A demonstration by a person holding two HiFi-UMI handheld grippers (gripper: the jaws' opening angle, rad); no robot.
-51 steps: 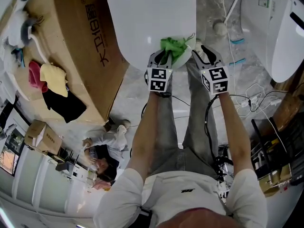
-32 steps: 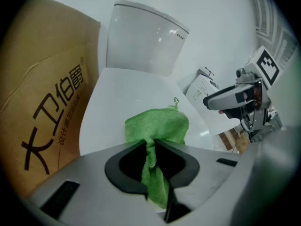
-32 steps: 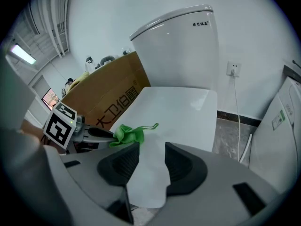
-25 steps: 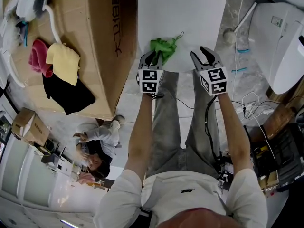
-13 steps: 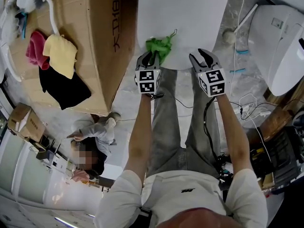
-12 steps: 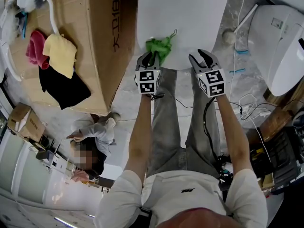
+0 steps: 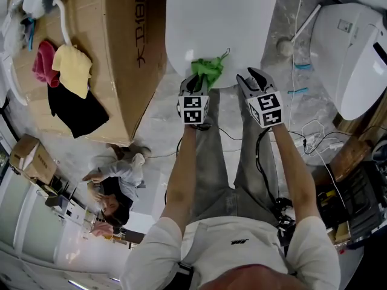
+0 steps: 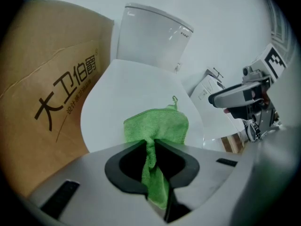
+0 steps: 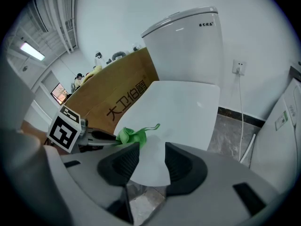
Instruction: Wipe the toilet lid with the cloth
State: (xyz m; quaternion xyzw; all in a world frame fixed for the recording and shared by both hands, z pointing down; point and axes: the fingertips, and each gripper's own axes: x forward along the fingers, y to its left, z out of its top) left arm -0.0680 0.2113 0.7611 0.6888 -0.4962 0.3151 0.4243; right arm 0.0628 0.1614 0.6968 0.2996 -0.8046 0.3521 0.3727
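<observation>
The white toilet lid lies closed in front of me, its front edge near both grippers. A green cloth rests on the lid's front part, spread flat in the left gripper view. My left gripper is shut on the cloth's near end, which hangs pinched between the jaws. My right gripper hovers open at the lid's front right edge with nothing between its fingers. The right gripper view shows the cloth to its left.
A large brown cardboard box stands left of the toilet, with coloured rags on it. The cistern rises behind the lid. A second white toilet is at the right. Cables lie on the marble floor.
Both grippers have shifted slightly right and toward the lid's front edge, the cloth dragged along in the left gripper. The right gripper stays open beside it.
</observation>
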